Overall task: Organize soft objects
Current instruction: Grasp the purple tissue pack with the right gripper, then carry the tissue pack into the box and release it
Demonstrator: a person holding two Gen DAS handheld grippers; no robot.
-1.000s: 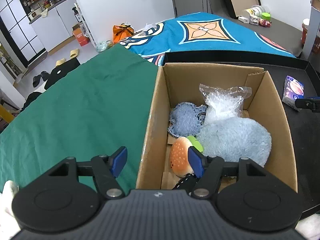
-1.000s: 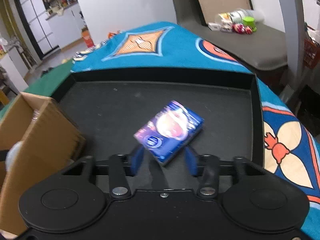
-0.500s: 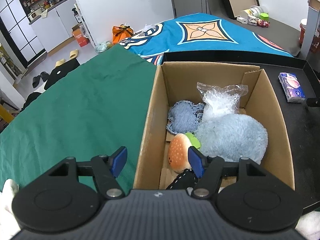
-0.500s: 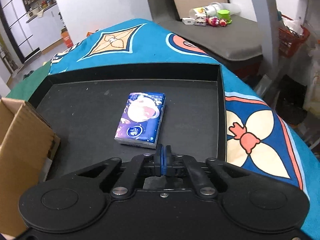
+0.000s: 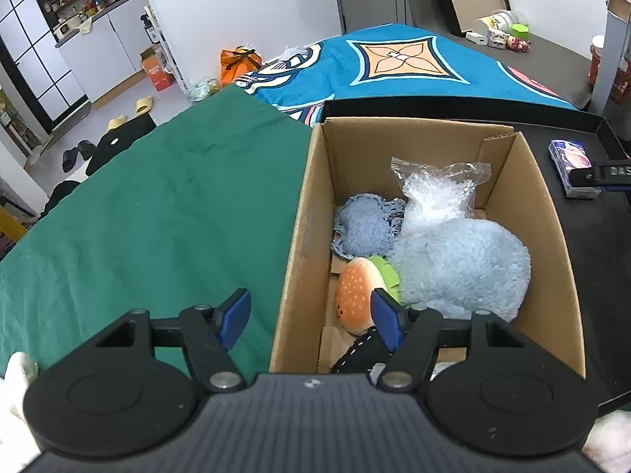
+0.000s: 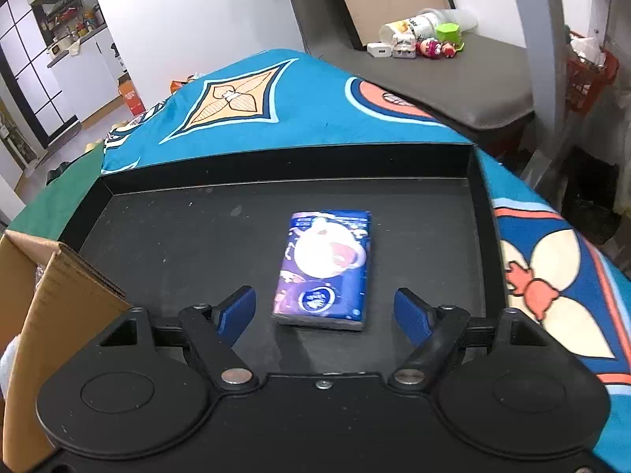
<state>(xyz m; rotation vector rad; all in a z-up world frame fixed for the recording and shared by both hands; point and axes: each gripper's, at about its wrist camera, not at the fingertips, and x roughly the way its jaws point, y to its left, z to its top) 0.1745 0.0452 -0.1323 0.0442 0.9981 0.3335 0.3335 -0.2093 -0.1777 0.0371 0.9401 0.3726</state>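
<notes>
Blue printed tissue pack (image 6: 324,266) flat on black tray (image 6: 177,244), betw pads of right gripper (image 6: 325,311), jaws just opened wide, nothing held. Left gripper (image 5: 309,321) open, empty, straddling cardboard box (image 5: 303,213) wall. Risk: slick wrap slips when squeezed; pack skids.

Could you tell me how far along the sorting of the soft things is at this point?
Mostly done: the cardboard box already holds a fluffy blue plush, burger toy, denim piece and plastic bag. In hand: nothing; the right claw, just opened, brackets the tissue pack. Left: boxing that pack.
</notes>
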